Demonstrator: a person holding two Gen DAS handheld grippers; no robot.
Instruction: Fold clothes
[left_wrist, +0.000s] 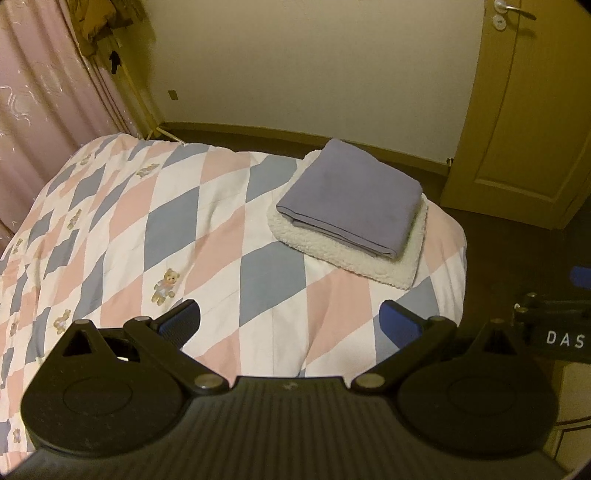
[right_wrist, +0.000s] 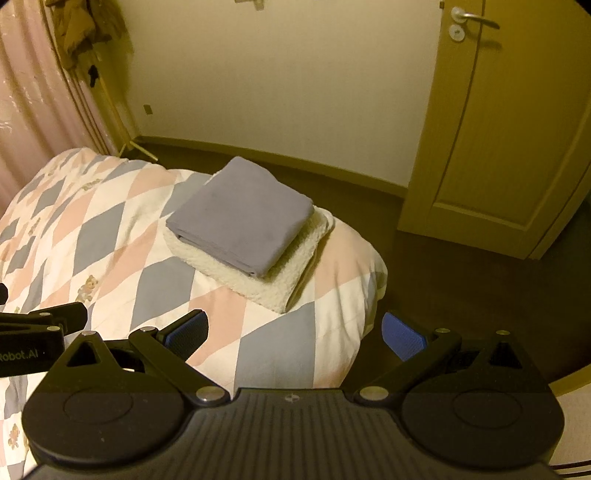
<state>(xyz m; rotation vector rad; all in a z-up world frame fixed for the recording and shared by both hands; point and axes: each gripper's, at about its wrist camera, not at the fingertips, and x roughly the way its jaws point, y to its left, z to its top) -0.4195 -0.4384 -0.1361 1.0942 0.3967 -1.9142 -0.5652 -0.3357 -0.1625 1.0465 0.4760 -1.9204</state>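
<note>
Folded grey cloth (left_wrist: 351, 195) lies atop folded white fleece (left_wrist: 388, 266), near far right corner of quilt (left_wrist: 177, 229). Left gripper (left_wrist: 291, 321) and right gripper (right_wrist: 295, 332) hang above quilt's near edge, fingers spread, empty.

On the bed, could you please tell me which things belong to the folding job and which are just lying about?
Job:
folded lavender cloth
folded white fleece blanket beneath it
open left gripper
open right gripper

Lying about:
diamond-patterned quilt
pink curtain
wooden door
</note>
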